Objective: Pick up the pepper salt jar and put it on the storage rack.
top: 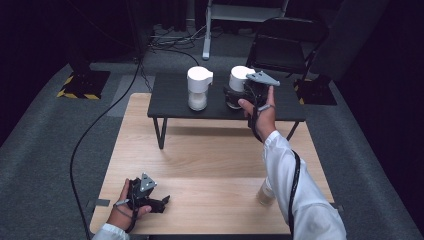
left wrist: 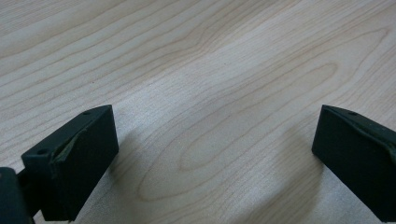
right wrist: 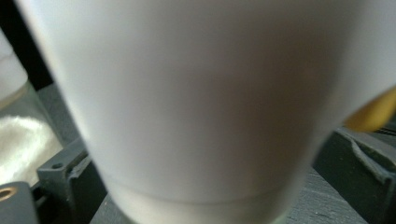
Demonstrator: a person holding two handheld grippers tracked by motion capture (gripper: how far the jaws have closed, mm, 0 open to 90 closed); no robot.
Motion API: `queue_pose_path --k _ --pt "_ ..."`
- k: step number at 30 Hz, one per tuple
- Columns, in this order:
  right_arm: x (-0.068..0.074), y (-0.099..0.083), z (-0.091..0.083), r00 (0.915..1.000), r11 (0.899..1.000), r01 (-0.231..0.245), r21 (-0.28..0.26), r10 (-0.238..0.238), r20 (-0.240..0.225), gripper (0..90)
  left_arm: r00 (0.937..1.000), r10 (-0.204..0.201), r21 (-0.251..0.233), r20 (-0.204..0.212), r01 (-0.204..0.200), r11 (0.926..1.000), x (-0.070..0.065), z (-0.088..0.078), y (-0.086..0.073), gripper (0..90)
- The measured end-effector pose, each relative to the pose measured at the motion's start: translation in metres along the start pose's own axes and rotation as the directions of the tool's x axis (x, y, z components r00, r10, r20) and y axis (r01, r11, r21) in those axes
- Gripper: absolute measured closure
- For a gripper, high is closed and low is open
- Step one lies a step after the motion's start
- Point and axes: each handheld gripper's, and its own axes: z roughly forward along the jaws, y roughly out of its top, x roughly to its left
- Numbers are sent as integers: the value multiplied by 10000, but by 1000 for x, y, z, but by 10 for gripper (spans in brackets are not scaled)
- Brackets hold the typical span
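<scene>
Lower left: left gripper (top: 161, 202) rests agape on the wooden table (top: 210, 150). Upper right: right gripper (top: 234, 96), jaws spread, straddles the white-lidded jar (top: 240, 80) on the dark shelf (top: 170, 100). Likely glass, smooth, breakable; grasp its lid squarely.

The wooden counter (top: 200, 160) lies open across its middle, giving free passage between the left gripper (top: 162, 202) near its front edge and the small dark counter (top: 172, 100) standing at its far end. A cup (top: 265, 194) stands at the front right, beside the sleeve. On the dark counter two white-capped jars block the way: the left jar (top: 199, 88) (clear on all sides) and the right jar (right wrist: 196, 107), with a passable gap between them.
</scene>
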Motion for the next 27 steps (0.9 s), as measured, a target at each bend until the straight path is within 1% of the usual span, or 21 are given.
queue_pose_path --k 3,7,10,12,14,18,22,27 --pt "-1 0 0 9997 9998 201 47 -200 -144 25 10000 14 12 1 -14 10000 0 0 0 3" --pt "-2 0 -1 9989 9995 279 145 -273 -373 18 10000 19 16 0 -19 10000 0 0 0 3" --pt "-1 -1 -1 9988 9994 319 162 -313 -367 14 10000 15 14 0 -15 10000 0 0 0 3" --pt "-1 0 -1 9987 9991 334 273 -323 -396 13 10000 14 15 0 -14 10000 0 0 0 3" --pt "0 0 -1 9983 9979 524 380 -513 -290 13 10000 14 13 0 -14 10000 0 0 0 3" --pt "1 -3 -4 9969 9965 783 287 -780 -124 13 10000 15 15 1 -15 10000 0 0 0 3" --pt "-1 -4 -8 9960 9960 869 184 -865 -236 13 10000 14 15 1 -14 10000 0 0 0 3" --pt "-3 -7 -17 9918 9923 1241 -17 -1241 -306 12 10000 15 14 2 -15 10000 0 0 0 3"
